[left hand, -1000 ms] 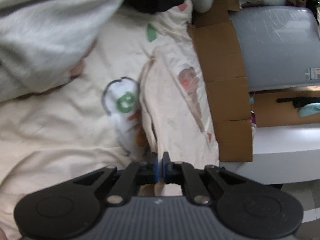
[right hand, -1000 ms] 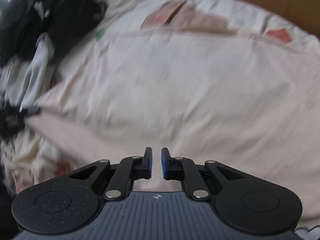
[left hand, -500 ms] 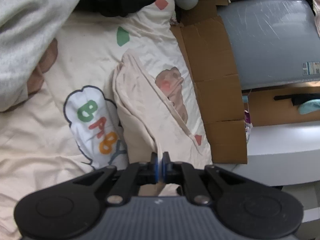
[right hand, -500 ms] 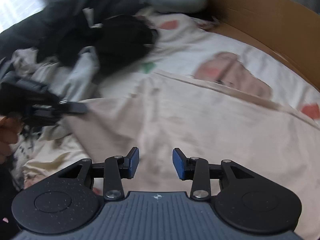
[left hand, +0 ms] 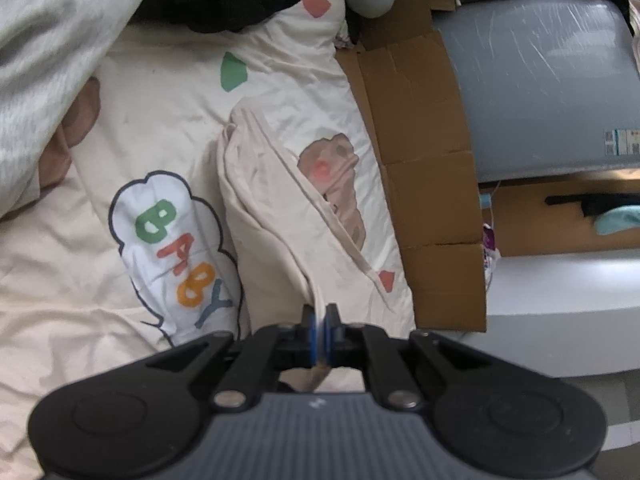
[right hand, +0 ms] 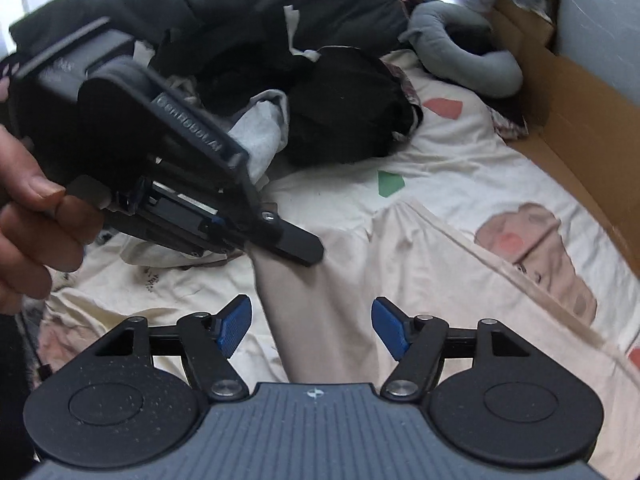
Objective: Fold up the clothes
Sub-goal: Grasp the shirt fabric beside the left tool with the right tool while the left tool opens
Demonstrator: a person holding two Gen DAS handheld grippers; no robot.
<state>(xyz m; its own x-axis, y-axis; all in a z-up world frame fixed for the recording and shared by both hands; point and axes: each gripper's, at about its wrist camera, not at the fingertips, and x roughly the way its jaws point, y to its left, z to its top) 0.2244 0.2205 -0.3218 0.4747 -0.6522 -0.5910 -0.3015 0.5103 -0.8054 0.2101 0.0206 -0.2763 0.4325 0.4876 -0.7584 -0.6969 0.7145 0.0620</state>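
Lifted garment (left hand: 280,216) lengthwise toward pile

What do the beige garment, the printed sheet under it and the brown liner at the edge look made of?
Beige garment: thin woven fabric, probably cotton, matte; soft creases, limp where the left gripper pinches it.
Printed sheet: similar light cloth, matte, with flat coloured prints.
Brown liner: corrugated cardboard, going by its score lines and stiff flaps.

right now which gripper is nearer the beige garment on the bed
Left. The left gripper is shut on the beige garment, pinching its edge. The right gripper hovers just above it, jaws opening, not touching.
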